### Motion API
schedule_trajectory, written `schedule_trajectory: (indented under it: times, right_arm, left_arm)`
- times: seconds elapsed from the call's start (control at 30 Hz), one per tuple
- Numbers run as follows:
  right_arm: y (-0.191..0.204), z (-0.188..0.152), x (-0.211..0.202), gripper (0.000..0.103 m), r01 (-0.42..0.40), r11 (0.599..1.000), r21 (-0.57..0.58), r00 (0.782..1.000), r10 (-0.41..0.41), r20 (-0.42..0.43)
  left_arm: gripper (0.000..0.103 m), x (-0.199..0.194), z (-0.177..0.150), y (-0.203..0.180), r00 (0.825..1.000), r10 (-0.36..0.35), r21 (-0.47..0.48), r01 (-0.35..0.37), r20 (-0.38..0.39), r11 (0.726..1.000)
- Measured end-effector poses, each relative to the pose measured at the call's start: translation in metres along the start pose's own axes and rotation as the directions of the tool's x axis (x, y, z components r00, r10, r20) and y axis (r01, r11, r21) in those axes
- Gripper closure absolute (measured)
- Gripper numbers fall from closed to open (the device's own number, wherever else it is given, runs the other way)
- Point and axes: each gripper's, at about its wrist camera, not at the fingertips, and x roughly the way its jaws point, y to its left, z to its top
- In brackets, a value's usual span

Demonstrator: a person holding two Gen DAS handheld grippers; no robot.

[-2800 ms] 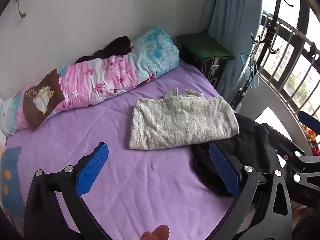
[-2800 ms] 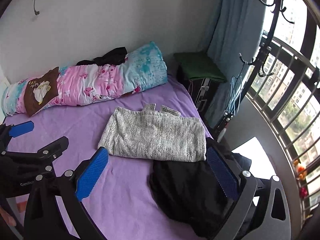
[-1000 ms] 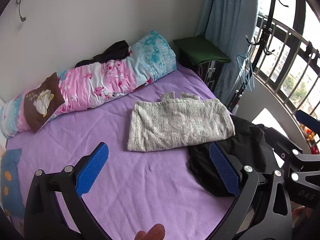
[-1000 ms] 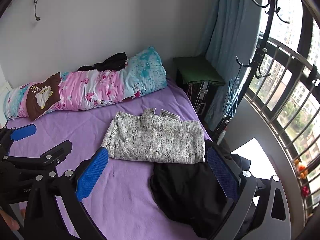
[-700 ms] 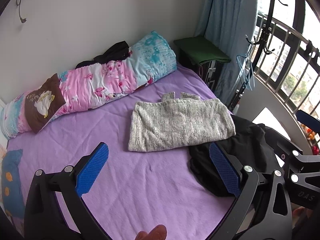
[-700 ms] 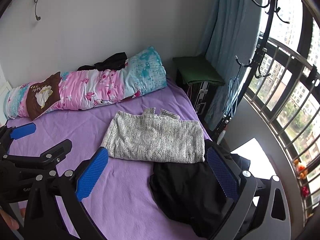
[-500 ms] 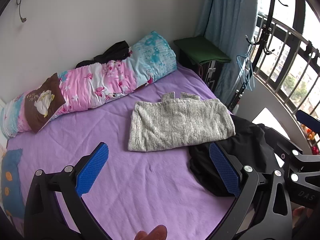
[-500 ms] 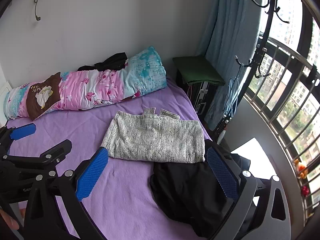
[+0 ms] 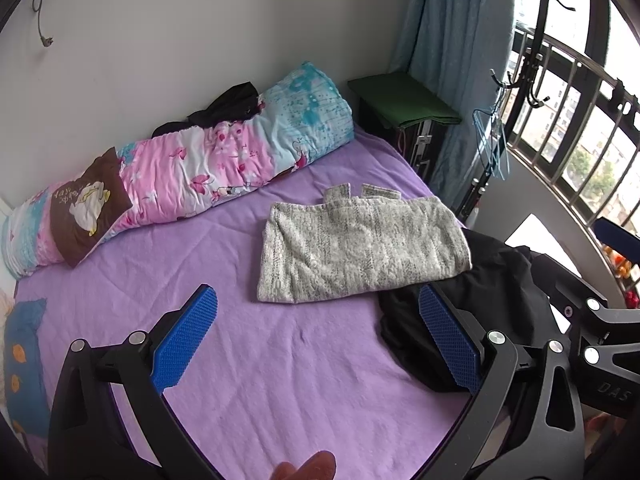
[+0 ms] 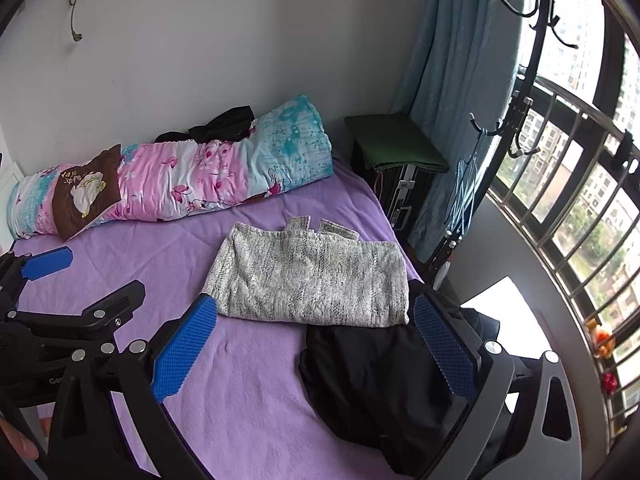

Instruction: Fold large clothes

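the left gripper (image 9: 316, 340) hangs above the near part of the bed (image 9: 280, 360), its blue-padded fingers (image 9: 184, 336) spread wide with nothing between them. the right gripper (image 10: 316, 344) is likewise released, fingers (image 10: 446, 348) far apart and empty, held over the bed's near right part. in the right wrist view the left gripper (image 10: 48, 264) shows at the left edge, and in the left wrist view part of the right gripper (image 9: 612, 232) shows at the right edge.

a grey knitted sweater (image 9: 360, 248) lies folded flat on the purple sheet (image 10: 248, 380), close to the bed's right edge, with two cuffs (image 9: 360, 192) sticking out at its far side. a black garment (image 10: 372, 384) lies crumpled at the bed's near right corner, just beside the sweater's near edge, touching or slightly tucked under it; part of it hangs over the bed's right edge.

along the far edge, against the wall (image 9: 180, 40), lies a rolled quilt (image 9: 192, 172) in pink, blue and brown, with some dark clothing (image 9: 228, 108) on top of it. a blue pillow (image 9: 20, 360) sits at the bed's left edge. beyond the far right corner stands a dark case under a green cloth (image 10: 392, 140), next to a blue curtain (image 10: 460, 100) and a barred window (image 10: 580, 180). a fingertip (image 9: 308, 468) shows at the bottom of the left wrist view.
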Motion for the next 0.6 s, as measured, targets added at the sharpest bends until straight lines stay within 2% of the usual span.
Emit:
schedule_trajectory:
  times: [0.6]
  right_arm:
    - [-0.0013,0.0035,0.004,0.006,-0.006,1.0,0.002,1.0,0.006,-0.001]
  left_arm:
    - [0.006,-0.0026,0.0,0.0026,1.0,0.003,-0.003,-0.003,0.003,1.0]
